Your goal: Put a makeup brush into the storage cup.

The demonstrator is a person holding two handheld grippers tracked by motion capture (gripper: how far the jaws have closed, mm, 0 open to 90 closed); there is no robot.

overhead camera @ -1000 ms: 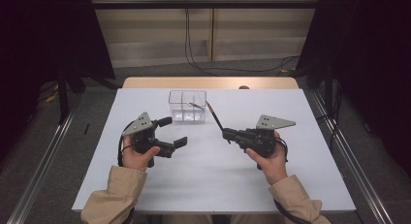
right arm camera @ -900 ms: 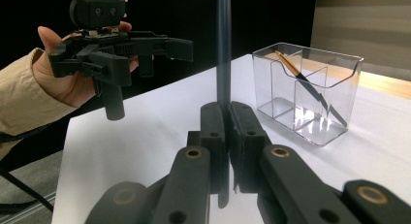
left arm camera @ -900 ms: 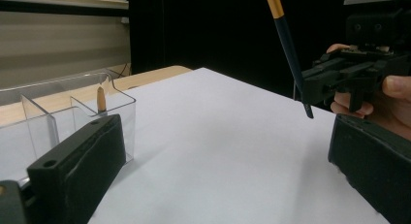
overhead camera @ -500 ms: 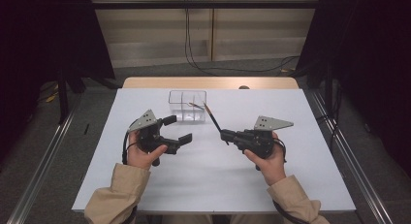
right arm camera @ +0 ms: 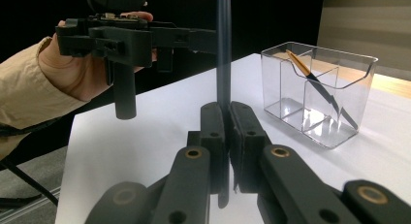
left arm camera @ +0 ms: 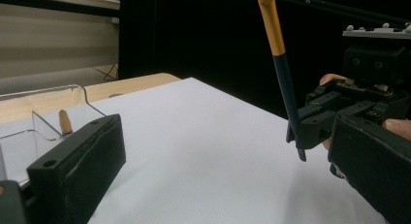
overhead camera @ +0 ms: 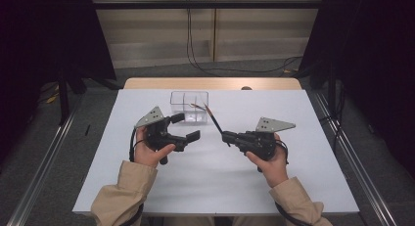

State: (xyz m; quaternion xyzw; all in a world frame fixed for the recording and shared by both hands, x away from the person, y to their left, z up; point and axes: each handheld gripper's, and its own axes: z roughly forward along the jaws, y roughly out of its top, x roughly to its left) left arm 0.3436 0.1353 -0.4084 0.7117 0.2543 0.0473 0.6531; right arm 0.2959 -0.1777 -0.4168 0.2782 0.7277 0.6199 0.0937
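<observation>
Fingers of right gripper (overhead camera: 225,136) clenched on a brush (overhead camera: 214,120); left gripper (overhead camera: 186,127) released, near the clear organiser (overhead camera: 189,100)

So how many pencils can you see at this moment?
2. One pencil is clamped in the right gripper, pointing toward the clear box. The other pencil leans inside that box.

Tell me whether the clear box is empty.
Not empty. The clear box holds one pencil leaning in a compartment; the right gripper grips a second pencil outside it.
</observation>
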